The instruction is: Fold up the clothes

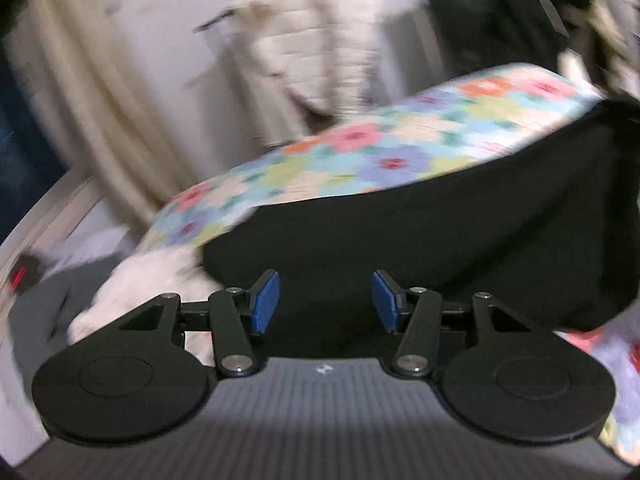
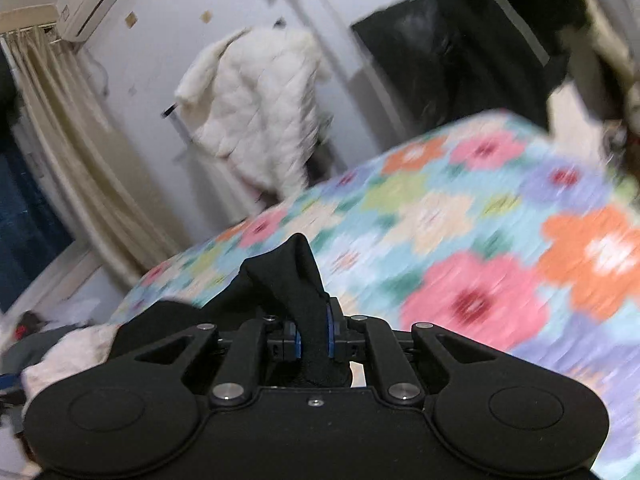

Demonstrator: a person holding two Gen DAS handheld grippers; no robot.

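The right tool (image 2: 314,332) clamps a fold of the black garment (image 2: 296,276) above the flowered bed (image 2: 480,216). The left tool (image 1: 326,300) stands wide open and empty, just short of the garment's edge. Only the right view shows the white jacket (image 2: 256,108) clearly.

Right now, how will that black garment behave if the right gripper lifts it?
Probably floppy: the black garment bunches into a peak between the right gripper fingers. Likely light, since it drapes smoothly over the bed. The rest would likely hang and swing.

Both wrist cameras looked forward, low and close over the flowered bed (image 2: 460,216), sharing the white jacket (image 2: 256,108) toward 12 o'clock.
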